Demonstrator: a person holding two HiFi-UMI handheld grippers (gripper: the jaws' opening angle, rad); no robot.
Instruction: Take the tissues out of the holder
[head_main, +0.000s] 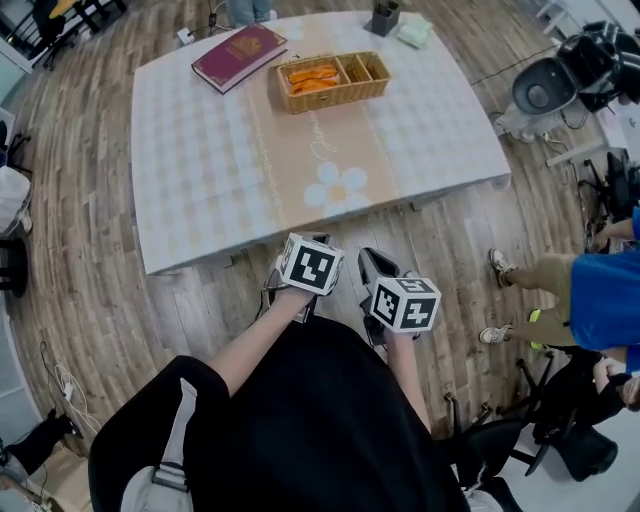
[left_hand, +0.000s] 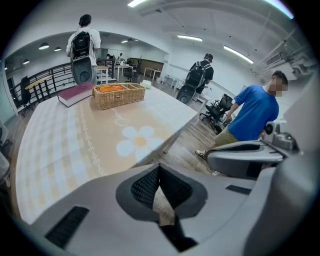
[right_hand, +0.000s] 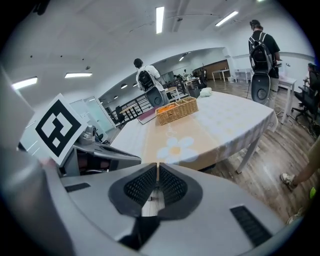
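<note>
A dark tissue holder stands at the far edge of the table, with a pale tissue wad beside it. The wad also shows small in the right gripper view as a wad past the basket. Both grippers hang low in front of the person's body, short of the table's near edge and far from the holder. My left gripper is shut and its pads meet with nothing between them. My right gripper is shut too, and its pads touch and hold nothing.
A wicker basket with orange items and a maroon book lie on the table's far half. A person in a blue shirt stands close on the right by office chairs. Two people with backpacks stand beyond the table.
</note>
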